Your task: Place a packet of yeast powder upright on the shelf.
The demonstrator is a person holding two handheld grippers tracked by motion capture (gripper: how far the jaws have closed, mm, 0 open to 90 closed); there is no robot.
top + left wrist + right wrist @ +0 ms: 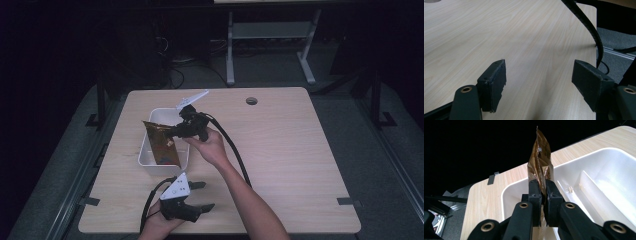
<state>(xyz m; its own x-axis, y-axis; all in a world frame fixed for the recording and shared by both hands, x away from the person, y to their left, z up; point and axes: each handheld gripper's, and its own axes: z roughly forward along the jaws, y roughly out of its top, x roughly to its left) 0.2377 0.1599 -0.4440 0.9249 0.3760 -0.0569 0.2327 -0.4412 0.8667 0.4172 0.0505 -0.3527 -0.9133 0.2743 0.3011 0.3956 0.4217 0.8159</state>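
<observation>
A gold-brown foil packet (161,142) hangs over the white plastic bin (148,161) at the table's left middle. My right gripper (176,132) is shut on the packet's edge and holds it above the bin. In the right gripper view the packet (540,161) stands upright, pinched between the black jaws of that gripper (543,195), with the bin (599,170) and its inner divider below. My left gripper (202,195) rests near the table's front edge, jaws wide apart. In the left gripper view that gripper (539,82) has nothing but bare wood between its pads.
The light wood table (280,150) has a round cable hole (251,101) at the back. A black cable (235,150) trails from the right gripper along the forearm. A metal desk frame (270,45) stands on the dark floor behind.
</observation>
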